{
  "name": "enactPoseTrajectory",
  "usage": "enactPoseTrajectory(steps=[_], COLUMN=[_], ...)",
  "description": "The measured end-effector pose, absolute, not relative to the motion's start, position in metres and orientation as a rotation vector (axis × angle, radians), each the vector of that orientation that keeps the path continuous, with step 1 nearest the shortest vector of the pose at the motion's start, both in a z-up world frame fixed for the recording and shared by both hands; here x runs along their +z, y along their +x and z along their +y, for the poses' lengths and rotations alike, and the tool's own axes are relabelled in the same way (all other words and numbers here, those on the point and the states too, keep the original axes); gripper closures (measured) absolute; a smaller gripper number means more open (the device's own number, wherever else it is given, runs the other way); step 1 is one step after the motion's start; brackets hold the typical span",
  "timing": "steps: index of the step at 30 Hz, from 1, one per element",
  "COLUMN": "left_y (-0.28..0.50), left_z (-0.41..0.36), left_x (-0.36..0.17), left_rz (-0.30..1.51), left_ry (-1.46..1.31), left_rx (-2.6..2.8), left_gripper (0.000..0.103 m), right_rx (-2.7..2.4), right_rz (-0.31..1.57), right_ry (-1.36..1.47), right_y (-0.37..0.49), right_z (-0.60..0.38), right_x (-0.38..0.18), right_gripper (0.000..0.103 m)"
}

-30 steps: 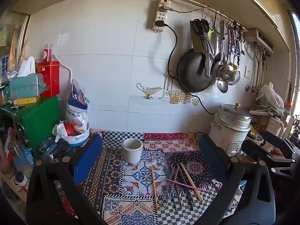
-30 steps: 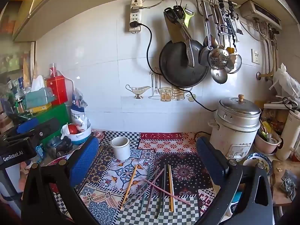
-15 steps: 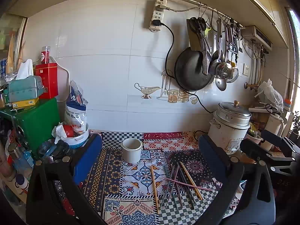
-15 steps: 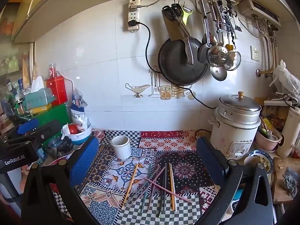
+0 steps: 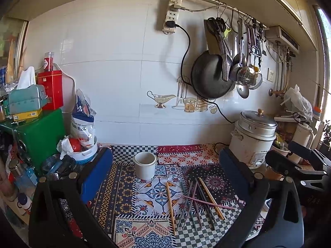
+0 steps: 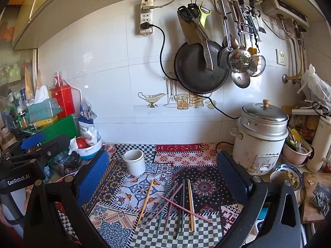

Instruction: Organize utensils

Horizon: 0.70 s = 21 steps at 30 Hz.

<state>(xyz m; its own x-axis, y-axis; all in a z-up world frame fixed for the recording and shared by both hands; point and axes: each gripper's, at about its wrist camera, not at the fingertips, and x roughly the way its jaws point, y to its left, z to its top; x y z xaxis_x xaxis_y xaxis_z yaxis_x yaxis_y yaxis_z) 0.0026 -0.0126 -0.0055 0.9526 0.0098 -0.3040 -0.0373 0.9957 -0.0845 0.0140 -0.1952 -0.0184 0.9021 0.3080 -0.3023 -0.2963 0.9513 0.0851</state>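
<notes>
Chopsticks (image 6: 175, 204) lay scattered and crossed on the patterned cloth (image 5: 124, 188) of the counter, just near of the white cup (image 6: 134, 161), which stood upright and empty, apparently as their holder. Neither was touched. Left tongs (image 5: 165, 177) and right tongs (image 6: 163, 177) were both held apart and empty, raised above the near edge and aimed toward the far wall, framing cup and chopsticks. The pose suggested an approach not yet begun. A steel pot (image 6: 261, 136) stood at far right.
</notes>
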Motion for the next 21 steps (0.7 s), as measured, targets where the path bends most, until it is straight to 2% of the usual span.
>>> enactPoseTrajectory(steps=[21], left_y=[0.0032], left_z=[-0.0117], left_x=[-0.0041], left_rz=[0.301], left_ry=[-0.083], left_rx=[0.029], left_gripper=[0.0], right_rx=[0.324], right_rz=[0.329], right_ry=[0.04], right_y=[0.015], right_z=[-0.1932], right_x=[-0.0191], right_gripper=[0.0])
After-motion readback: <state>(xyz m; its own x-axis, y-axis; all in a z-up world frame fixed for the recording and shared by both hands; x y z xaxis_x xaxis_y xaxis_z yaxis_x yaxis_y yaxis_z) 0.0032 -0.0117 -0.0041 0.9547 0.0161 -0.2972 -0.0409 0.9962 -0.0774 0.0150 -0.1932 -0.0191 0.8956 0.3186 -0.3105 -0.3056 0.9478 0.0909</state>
